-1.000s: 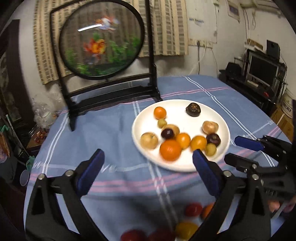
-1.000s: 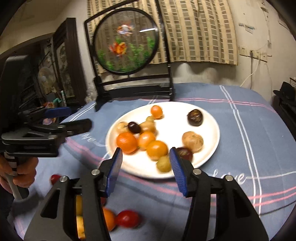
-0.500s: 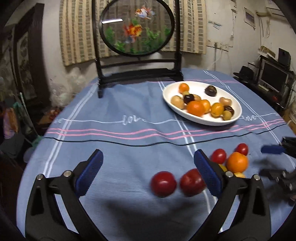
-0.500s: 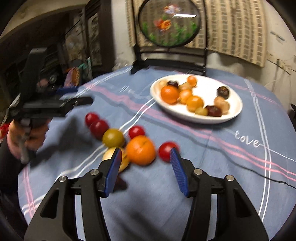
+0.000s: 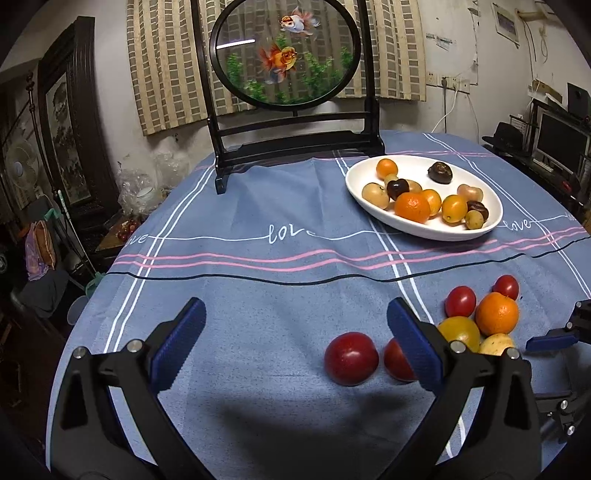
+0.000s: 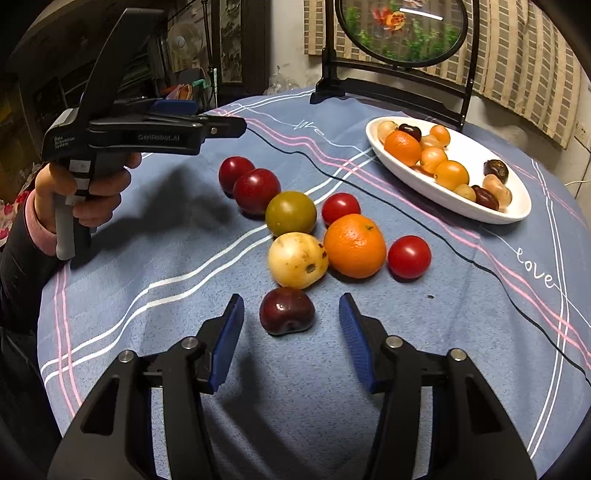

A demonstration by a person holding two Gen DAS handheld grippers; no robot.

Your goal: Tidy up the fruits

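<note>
Fruits lie in two groups on the round table under a blue cloth [image 6: 155, 258] with white and pink stripes: a loose cluster on the bare cloth and a heap in a white oval plate [image 6: 517, 212] farther back on the right. Seen from the right wrist view, going left to right, the left hand [image 6: 86, 188] in a pink-cuffed dark sleeve holds the black left gripper [image 5: 293, 345] raised above the cloth, its blue-padded jaws wide apart with nothing between them. Next come two dark red round plums [image 6: 247, 181] touching each other, then an olive-green round fruit [image 6: 290, 213] with a pale yellow speckled fruit [image 6: 297, 259] just in front of it. A dark maroon plum [image 6: 287, 311] sits nearest the camera, alone, between the blue pads of the right gripper [image 6: 291, 341]; these jaws are closing but no pad touches the plum. Further right are a small red tomato [image 6: 340, 208], a large orange [image 6: 354, 245] touching the yellow fruit, and a second red tomato [image 6: 409, 257] just beside the orange. The plate holds small oranges, yellowish fruits and dark brown ones, piled mostly toward its left end. Behind it stands a round goldfish picture in a black wooden stand [image 6: 399, 33].
</note>
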